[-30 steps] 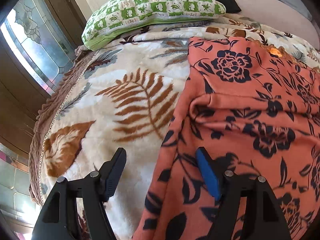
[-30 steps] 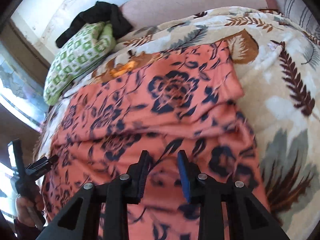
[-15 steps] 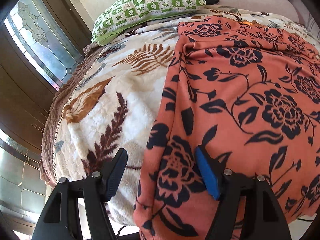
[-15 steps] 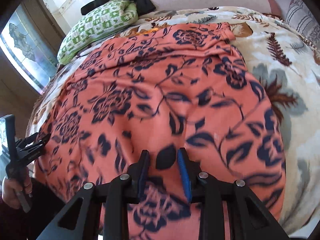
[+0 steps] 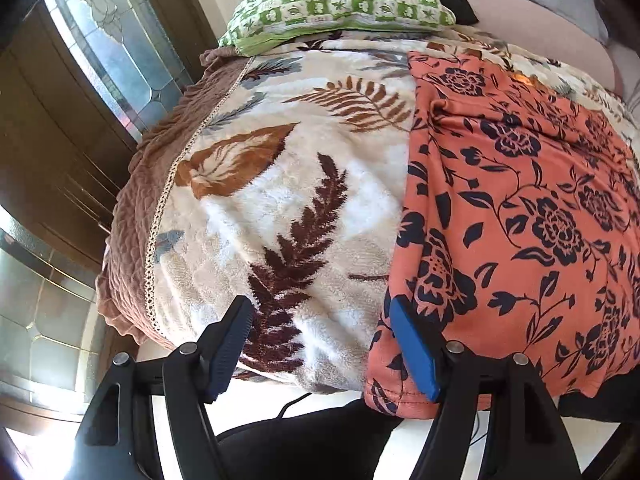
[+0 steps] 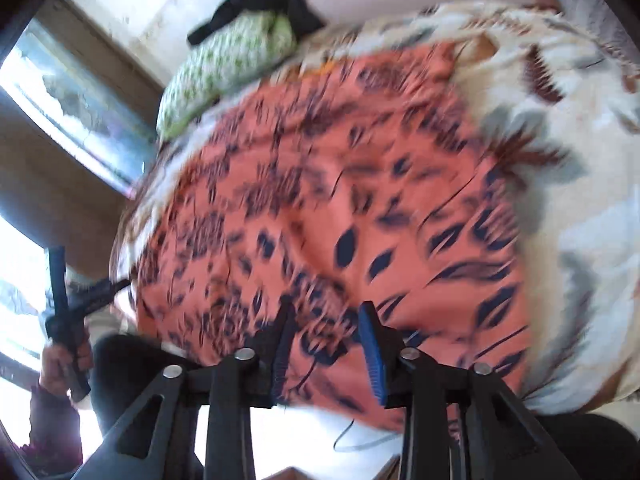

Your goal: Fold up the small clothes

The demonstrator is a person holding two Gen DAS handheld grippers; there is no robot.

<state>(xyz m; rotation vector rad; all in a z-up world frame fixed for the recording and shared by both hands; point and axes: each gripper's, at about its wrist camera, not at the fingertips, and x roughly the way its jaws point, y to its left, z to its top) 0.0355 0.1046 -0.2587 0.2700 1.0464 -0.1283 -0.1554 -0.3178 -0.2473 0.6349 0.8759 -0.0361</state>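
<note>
Cream plush blanket with brown leaf print (image 5: 280,208) covers the bed; green-and-white checked pillow (image 5: 340,0) at its far end, black cloth (image 6: 260,4) on the pillow, leaded glass door (image 5: 120,52) beside the bed. Orange garment with dark navy flowers (image 5: 520,208) lies flat on the blanket, its hem at the near bed edge. Left gripper (image 5: 324,344) spread wide, straddling the garment's near corner, holding nothing. Right gripper (image 6: 326,344) partly spread over the hem; right wrist view blurred, contact unclear.
</note>
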